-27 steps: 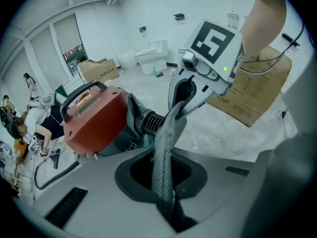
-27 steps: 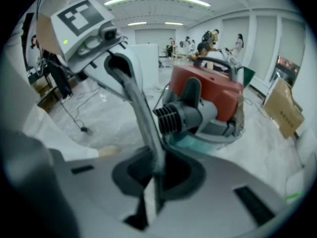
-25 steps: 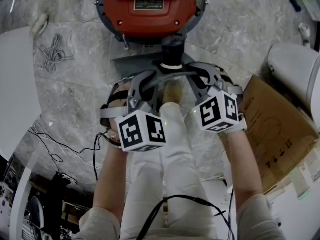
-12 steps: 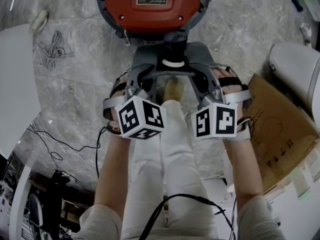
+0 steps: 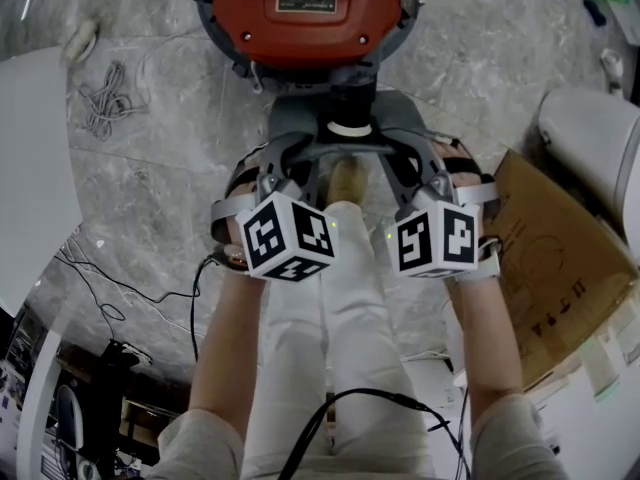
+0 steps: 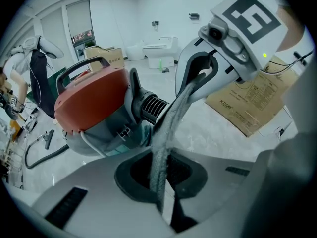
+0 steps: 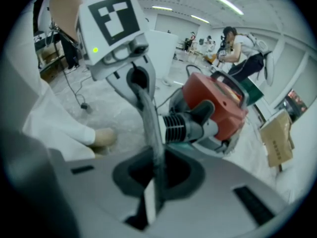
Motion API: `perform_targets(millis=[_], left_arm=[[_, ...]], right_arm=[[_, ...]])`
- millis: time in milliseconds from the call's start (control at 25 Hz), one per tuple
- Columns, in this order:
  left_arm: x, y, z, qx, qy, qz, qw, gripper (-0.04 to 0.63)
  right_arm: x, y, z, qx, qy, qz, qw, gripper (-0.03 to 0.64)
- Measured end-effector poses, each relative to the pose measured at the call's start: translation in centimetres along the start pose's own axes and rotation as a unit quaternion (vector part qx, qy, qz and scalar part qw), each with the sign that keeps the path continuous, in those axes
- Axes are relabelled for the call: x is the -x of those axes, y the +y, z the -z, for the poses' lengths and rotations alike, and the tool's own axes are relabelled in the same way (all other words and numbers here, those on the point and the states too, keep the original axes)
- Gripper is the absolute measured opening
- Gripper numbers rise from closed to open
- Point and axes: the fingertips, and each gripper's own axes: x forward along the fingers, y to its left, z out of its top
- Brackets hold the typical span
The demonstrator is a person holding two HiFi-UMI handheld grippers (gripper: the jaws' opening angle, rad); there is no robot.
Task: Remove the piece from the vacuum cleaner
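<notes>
Red vacuum cleaner [image 5: 305, 13]: ribbed piece [image 5: 347, 100] in its front port, axis toward person
Left gripper [image 6: 161, 182]: jaws pinching grey strip [image 6: 174, 115]
Right gripper [image 7: 153, 182]: jaws pinching same strip
Piece: just ahead, between both grippers

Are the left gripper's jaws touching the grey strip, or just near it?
Touching. In the left gripper view, the left gripper has its jaws shut on the grey strip.
</notes>
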Motion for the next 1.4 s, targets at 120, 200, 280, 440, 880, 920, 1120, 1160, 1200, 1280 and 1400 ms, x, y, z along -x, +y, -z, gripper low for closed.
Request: perform_targets(millis=[120,200,280,440,880,920,1120,1160,1200,1280,1400], left_arm=[[0.6,0.1,-0.4,0.003,-0.003,-0.001,1.0,0.034],[1.2,0.1,-0.8,0.004,-0.005,-0.002,1.0,0.034],[1.7,-0.1,-1.2,0.001,-0.006,-0.001,1.0,0.034],[2.2,-0.5,-1.8,-0.012,-0.004,0.002,0.9999,0.034],[1.6,-1.5,-2.0,0.01,-0.042,0.018,0.9989,0.034],[1.4,-1.4,-1.8,0.018,-0.045,0.019,0.9986,0.034],[0.5,-0.9,-1.1,0.016,-0.035,0.013,0.9992,0.034],[0.3,-0.9,-0.9,0.018,-0.033,0.012,0.9992,0.034],[0.1,-0.8,-0.6,0.022,-0.03,0.013,0.9992,0.034],[-0.3,-0.8,-0.2,0.032,-0.028,0.015,0.999,0.034],[-0.9,-0.9,0.1,0.038,-0.027,0.016,0.9988,0.034]], right_arm=[[-0.3,-0.1,0.3,-0.029,-0.02,-0.004,0.999,0.034],[-0.6,0.0,0.6,-0.046,-0.03,-0.008,0.998,0.034],[-0.9,0.0,1.0,-0.059,-0.034,-0.011,0.998,0.034],[-1.6,0.0,1.7,-0.091,-0.039,-0.014,0.995,0.032],[-1.9,-0.3,2.2,-0.095,-0.01,0.008,0.995,0.026],[-1.6,-0.3,2.1,-0.076,-0.002,0.012,0.997,0.026],[-0.4,-0.1,1.4,-0.017,0.018,0.024,0.999,0.025],[-0.1,-0.1,1.2,-0.011,0.02,0.026,0.999,0.025],[0.1,0.0,1.0,-0.006,0.021,0.028,0.999,0.025],[0.4,0.0,0.6,0.002,0.025,0.03,0.999,0.025],[0.9,0.1,0.1,0.008,0.026,0.03,0.999,0.025]])
